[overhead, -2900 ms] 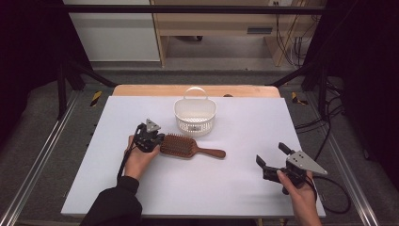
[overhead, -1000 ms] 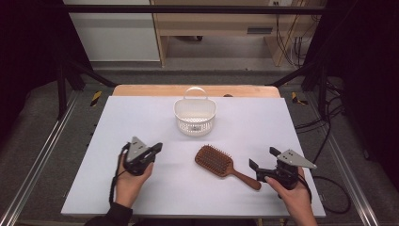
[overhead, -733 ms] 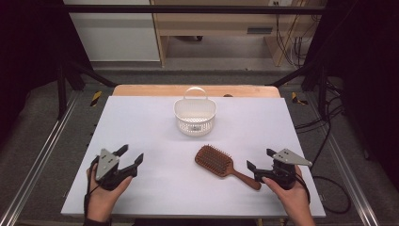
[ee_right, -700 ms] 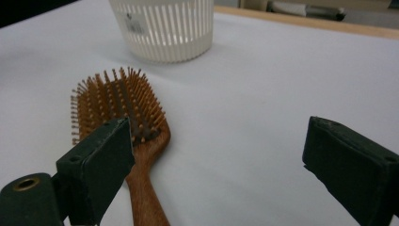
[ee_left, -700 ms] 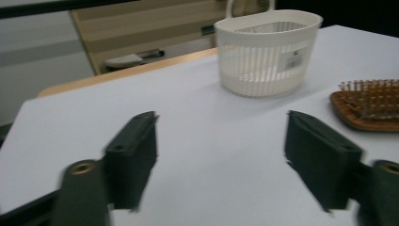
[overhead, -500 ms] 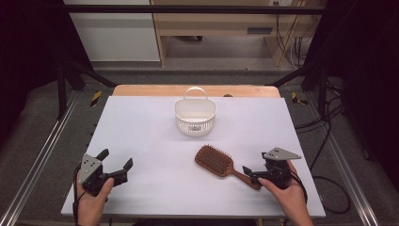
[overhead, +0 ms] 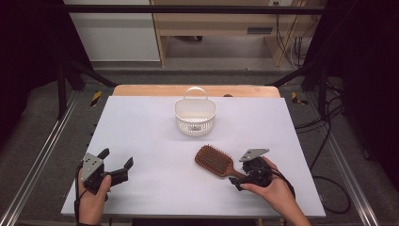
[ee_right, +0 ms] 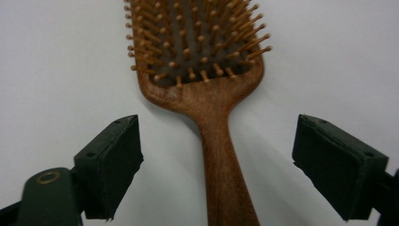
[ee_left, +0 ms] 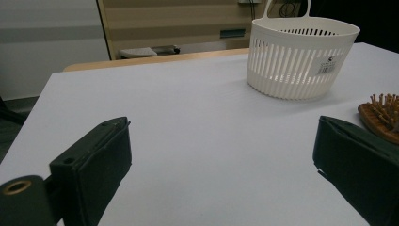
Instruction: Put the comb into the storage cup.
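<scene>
A brown wooden hairbrush lies flat on the white table, bristles up, with its handle pointing toward the person's right hand. The right gripper sits at the end of that handle. In the right gripper view, the handle runs between the two black jaws, which have just been closing but do not touch the wood yet (there is a gap on each side). The left gripper is well apart from the brush, near the table's front left corner, with its jaws wide apart and nothing between them. A white basket stands farther back, in the middle of the table.
</scene>
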